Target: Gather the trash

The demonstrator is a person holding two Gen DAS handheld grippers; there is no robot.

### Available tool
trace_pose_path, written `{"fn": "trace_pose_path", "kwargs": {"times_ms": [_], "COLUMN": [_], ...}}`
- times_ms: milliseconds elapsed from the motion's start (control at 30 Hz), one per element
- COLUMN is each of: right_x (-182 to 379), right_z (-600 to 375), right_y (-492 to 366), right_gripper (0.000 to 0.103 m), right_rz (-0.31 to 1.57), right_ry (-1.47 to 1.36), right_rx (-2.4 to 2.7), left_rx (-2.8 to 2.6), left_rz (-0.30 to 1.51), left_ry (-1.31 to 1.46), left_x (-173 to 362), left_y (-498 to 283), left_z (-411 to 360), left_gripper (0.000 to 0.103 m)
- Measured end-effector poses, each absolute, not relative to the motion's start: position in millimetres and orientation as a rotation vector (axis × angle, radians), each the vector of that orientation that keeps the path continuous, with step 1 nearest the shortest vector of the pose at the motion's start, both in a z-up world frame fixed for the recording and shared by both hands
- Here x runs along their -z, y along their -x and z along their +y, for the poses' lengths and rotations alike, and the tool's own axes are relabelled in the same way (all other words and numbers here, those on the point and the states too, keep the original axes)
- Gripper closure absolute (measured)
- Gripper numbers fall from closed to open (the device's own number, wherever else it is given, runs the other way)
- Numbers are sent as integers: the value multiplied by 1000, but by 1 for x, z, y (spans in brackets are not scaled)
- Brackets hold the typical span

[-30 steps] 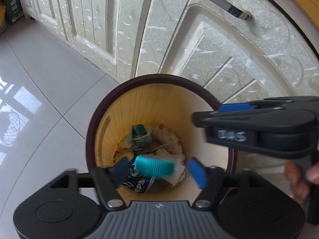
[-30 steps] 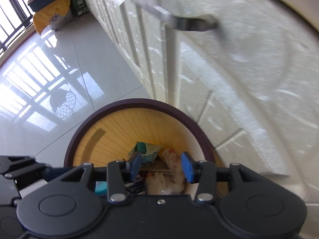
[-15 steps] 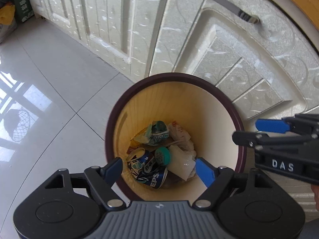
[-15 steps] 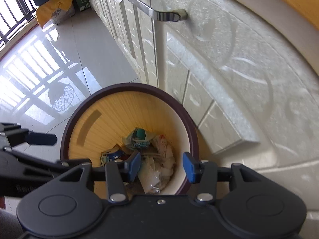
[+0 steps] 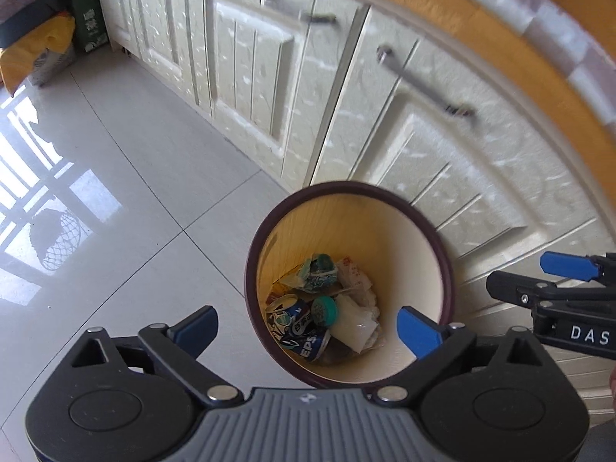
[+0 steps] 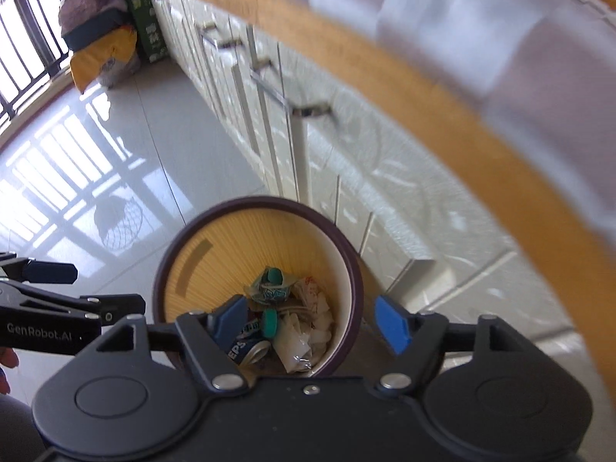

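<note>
A round waste bin (image 5: 252, 269) (image 6: 163, 269) with a dark rim and yellow inside stands on the floor against the cabinets. In it lie a teal cap (image 5: 324, 311) (image 6: 270, 322), a crushed Pepsi can (image 5: 300, 333) (image 6: 246, 348), crumpled white plastic (image 5: 354, 327) (image 6: 298, 340) and a green wrapper (image 5: 317, 273) (image 6: 271, 285). My left gripper (image 5: 308, 329) hangs above the bin, jaws opening wide, nothing between them. My right gripper (image 6: 312, 319) is also above the bin, jaws opening and empty. Each gripper shows at the edge of the other's view.
Cream cabinet doors (image 5: 250, 77) with metal handles (image 5: 423, 81) run behind the bin under a wooden counter edge (image 6: 423, 88). Glossy floor tiles (image 5: 115, 192) lie to the left. A yellow bag (image 6: 104, 59) and a green box (image 6: 148, 27) stand far off.
The teal cap left my left gripper and now lies in the bin. Both grippers rose away from the bin and their jaws spread wider.
</note>
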State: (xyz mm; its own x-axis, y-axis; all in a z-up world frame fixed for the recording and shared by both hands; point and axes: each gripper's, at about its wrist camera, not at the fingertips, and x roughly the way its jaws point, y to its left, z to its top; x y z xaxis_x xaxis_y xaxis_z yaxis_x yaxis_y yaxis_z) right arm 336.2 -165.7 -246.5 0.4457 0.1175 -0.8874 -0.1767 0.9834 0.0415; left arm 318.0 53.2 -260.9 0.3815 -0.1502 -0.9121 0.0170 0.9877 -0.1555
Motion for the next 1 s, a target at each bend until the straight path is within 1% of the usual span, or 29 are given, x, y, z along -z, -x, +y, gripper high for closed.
{"fn": "trace_pose_path", "kwargs": {"times_ms": [67, 133, 200, 300, 367, 467, 500, 667, 1000], "right_x": [231, 214, 197, 174, 159, 140, 133, 107, 64], "right_z": [-168, -171, -175, -181, -186, -193, -194, -203, -209], "right_y": [-326, -316, -303, -286, -273, -254, -248, -219, -165], "right_gripper": [23, 22, 18, 15, 11, 9, 7, 0, 0], "right_rz": [1070, 1052, 1030, 997, 977, 951, 944, 893, 801], "right_ry": [49, 36, 28, 29, 25, 21, 24, 17, 28], "right_rx": [-175, -163, -154, -145, -135, -128, -126, -92, -94], "left_rx": [110, 111, 110, 107, 97, 90, 87, 69, 79], "left_rz": [1164, 1149, 1134, 1107, 1086, 1056, 1048, 998, 877], "left_ry": [128, 134, 142, 156, 156, 145, 142, 109, 67], "left_x": [246, 233, 218, 199, 185, 166, 160, 132, 85], "left_y": [-309, -298, -287, -270, -258, -242, -236, -208, -156], "left_z": [51, 51, 51, 53, 52, 49, 48, 42, 29], "left_gripper": [0, 0, 0, 0, 0, 0, 0, 0, 0]}}
